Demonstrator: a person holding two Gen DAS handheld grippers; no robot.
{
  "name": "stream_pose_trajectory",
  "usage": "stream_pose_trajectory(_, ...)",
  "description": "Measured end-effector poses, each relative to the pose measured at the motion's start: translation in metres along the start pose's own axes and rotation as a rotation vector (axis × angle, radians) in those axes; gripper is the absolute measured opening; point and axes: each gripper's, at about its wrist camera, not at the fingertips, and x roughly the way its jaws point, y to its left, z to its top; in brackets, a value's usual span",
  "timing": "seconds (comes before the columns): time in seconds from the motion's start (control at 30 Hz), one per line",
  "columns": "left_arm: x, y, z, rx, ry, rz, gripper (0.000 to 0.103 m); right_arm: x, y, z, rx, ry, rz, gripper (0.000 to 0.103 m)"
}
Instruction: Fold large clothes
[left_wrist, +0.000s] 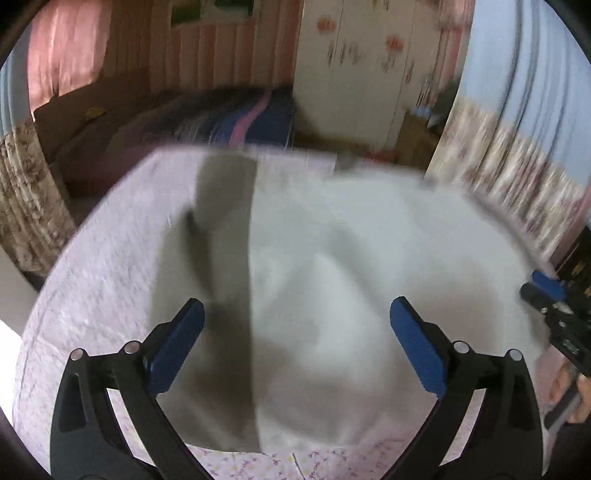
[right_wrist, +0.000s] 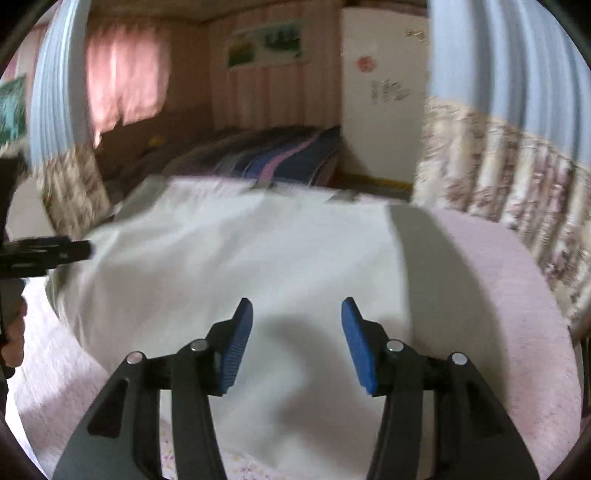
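White garment (left_wrist: 351, 258) spread over pink bedspread (left_wrist: 103, 266), filling frame centre in both views; grey part at its edge, folded or not, cannot tell. Left hand-held gripper (left_wrist: 295, 332) released, jaws wide, empty. Right hand-held gripper (right_wrist: 297, 332) likewise parted, nothing grasped. Judgement: early stage, most folds left.

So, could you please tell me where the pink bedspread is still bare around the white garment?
The white cloth garment crowds the middle. The pink quilted bedspread lies bare between the garment's right edge and the floral curtain, and between its left edge and the bed's left rim. A thin floral strip shows at the near edge.
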Motion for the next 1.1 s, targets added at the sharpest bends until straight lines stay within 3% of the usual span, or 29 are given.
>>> stream_pose_trajectory(0.1, 0.026, -0.001, -0.013, 0.025, 0.048, 0.039, 0.1, 0.024, 0.0, -0.012, -0.05, 0.057, -0.023, 0.047)
stream_pose_trajectory(0.2, 0.041, 0.009, -0.019, 0.025, 0.079, 0.021, 0.1, 0.032, -0.011, -0.02, -0.063, 0.087, -0.054, 0.041)
stream_pose_trajectory(0.37, 0.048, 0.011, -0.021, 0.063, 0.084, 0.03, 0.1, 0.038, -0.04, -0.024, -0.051, 0.11, -0.092, 0.029)
stream_pose_trajectory(1.1, 0.064, 0.023, -0.022, 0.101, 0.114, -0.037, 0.1, 0.046, -0.059, -0.025, 0.031, 0.154, 0.027, 0.021)
